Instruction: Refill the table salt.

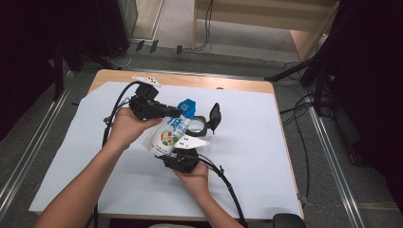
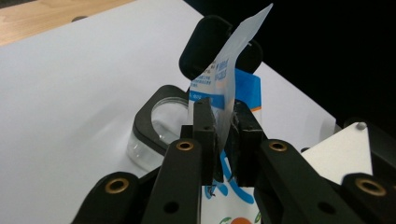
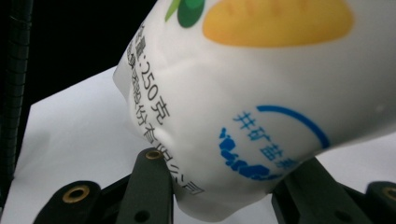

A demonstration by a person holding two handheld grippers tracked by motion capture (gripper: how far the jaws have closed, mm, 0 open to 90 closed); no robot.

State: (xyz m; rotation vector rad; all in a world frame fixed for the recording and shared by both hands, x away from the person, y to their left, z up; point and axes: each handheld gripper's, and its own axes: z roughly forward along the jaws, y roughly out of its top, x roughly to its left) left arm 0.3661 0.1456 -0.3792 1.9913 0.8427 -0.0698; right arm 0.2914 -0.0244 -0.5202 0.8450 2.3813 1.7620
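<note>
Between the left claw [image 2: 225, 135] jaws sits the pouch [image 2: 229, 79] top edge; the right claw [image 3: 224, 186] clamps its base.

Bright even light on the table, dark surroundings, close pouch [image 3: 261, 93] slightly blurred

Black grippers [image 1: 177, 112] — brass screws (black cables) — bare forearms.

I count one white plastic pouch with blue top [image 1: 170, 133], one clear glass jar with black hinged lid [image 1: 198, 124], and my two black grippers.
</note>
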